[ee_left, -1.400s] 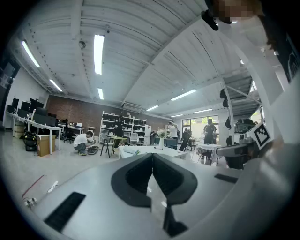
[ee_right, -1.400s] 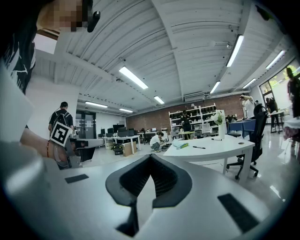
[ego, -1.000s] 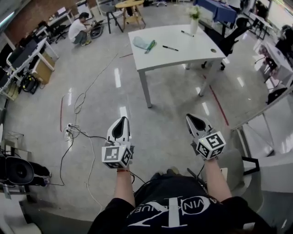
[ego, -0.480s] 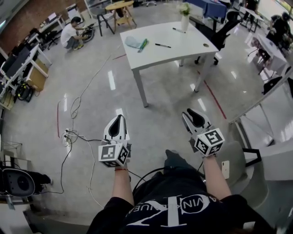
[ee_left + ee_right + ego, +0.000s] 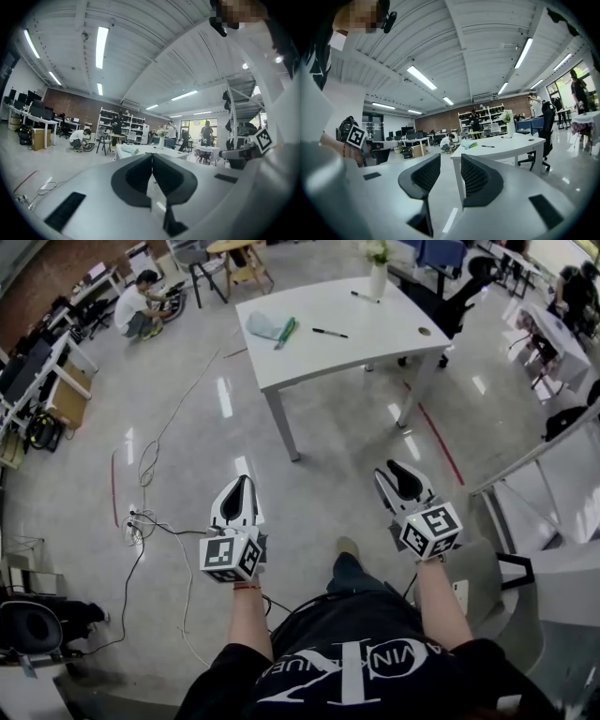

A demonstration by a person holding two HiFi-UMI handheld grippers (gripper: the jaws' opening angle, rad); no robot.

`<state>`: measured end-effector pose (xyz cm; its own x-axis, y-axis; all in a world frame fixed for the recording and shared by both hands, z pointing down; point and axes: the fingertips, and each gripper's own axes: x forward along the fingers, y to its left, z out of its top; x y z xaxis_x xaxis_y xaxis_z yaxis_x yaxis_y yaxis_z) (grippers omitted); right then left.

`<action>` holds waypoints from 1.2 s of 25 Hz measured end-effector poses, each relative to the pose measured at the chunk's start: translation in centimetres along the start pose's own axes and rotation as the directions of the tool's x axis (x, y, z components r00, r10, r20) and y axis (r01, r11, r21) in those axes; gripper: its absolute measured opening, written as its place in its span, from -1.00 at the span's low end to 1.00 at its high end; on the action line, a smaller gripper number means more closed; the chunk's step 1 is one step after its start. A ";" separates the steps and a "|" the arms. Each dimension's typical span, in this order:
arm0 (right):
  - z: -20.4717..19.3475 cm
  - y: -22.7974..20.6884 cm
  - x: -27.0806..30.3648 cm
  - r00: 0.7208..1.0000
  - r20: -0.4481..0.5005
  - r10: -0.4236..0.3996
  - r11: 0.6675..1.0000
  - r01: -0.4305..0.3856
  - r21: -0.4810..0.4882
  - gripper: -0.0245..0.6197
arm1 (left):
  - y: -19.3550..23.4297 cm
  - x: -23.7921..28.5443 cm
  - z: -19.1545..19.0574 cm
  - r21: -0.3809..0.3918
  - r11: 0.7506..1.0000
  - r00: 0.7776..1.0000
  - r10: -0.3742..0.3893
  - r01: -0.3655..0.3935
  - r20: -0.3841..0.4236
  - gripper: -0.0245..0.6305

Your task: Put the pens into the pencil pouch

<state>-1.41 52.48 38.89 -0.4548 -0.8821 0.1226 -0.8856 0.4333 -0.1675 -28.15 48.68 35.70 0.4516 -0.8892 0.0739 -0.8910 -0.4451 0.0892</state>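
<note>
Table (image 5: 380, 334) nearer; crumpled teal pouch (image 5: 264, 326), black pen (image 5: 330, 333)

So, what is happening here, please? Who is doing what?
A person stands on the floor some way from the white table, a gripper in each hand. The left gripper is shut and empty; the right gripper is opening its jaws, nothing between them. On the table lie the pencil pouch, a green pen next to it and two black pens. No pen is picked up yet.
</note>
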 end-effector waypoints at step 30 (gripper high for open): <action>3.6 -13.2 14.8 0.994 -0.013 0.107 0.994 -0.107 0.012 -0.46 | 2.7 18.0 0.8 0.002 0.997 0.996 0.081 -0.081 -0.022 -0.91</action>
<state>3.92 33.07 39.39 -0.5481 -0.8283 0.1164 -0.8308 0.5229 -0.1909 -22.40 31.37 36.51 0.3793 -0.9195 0.1031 -0.9246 -0.3723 0.0812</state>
